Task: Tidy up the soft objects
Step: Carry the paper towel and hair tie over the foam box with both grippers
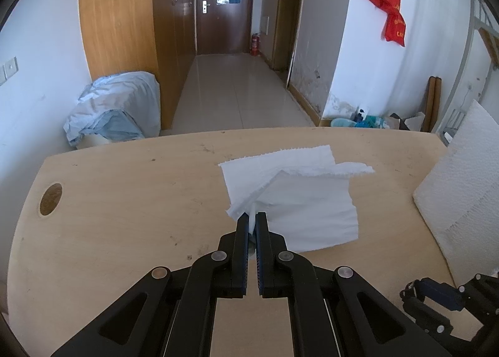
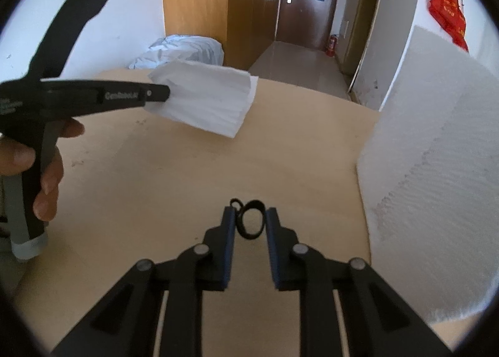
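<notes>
A white paper tissue lies partly folded on the wooden table. My left gripper is shut on the tissue's near left corner. In the right wrist view the left gripper holds the tissue lifted above the table at the upper left. My right gripper hovers low over the table with a small black ring between its fingers; the jaws stand close beside it, and contact is unclear.
A big white foam sheet leans at the table's right edge, also in the left wrist view. A round cable hole sits at the table's left. Crumpled blue bedding lies beyond the far edge.
</notes>
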{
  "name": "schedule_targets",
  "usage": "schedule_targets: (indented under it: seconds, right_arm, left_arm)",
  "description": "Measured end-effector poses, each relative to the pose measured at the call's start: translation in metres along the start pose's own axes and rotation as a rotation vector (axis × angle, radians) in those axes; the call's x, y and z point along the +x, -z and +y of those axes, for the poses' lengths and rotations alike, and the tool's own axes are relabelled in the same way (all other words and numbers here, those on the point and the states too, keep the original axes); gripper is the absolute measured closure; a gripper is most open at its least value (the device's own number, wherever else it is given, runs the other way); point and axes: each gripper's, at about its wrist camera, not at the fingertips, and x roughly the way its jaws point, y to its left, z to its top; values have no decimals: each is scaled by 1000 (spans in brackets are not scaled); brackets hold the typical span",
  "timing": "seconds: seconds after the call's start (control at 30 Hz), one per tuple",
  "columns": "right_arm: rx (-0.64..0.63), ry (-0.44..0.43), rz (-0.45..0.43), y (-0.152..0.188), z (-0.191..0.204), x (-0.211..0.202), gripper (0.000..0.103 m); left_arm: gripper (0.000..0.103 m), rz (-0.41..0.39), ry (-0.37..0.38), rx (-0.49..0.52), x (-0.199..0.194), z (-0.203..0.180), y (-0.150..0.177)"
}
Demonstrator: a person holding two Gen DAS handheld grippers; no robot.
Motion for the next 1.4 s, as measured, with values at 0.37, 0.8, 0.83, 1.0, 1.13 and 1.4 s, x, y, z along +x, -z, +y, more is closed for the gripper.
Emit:
schedule_targets:
  seconds: [0.37, 0.8, 0.83, 1.0, 1.13, 1.4]
  right_arm:
    - [15, -11, -94, 12, -12, -55, 80]
    - [55, -1, -234, 38, -27, -138, 80]
    - [54, 0, -245, 38, -27, -143, 80]
    - [60, 10, -304, 42, -30, -170, 80]
    - [78, 21, -336, 41, -38, -184, 80]
    - [98, 80, -410, 30, -53, -210, 80]
  left_arm:
    - [99, -65, 7, -2, -54, 2, 1]
    - [99, -162, 45, 31, -141, -18, 19]
    - [99, -168, 48, 36, -147, -20, 20]
    - [99, -212, 76, 68, -179, -36, 27]
    - [99, -240, 90, 97, -197, -50, 27]
    - [99, -296, 152, 151, -224, -84, 11]
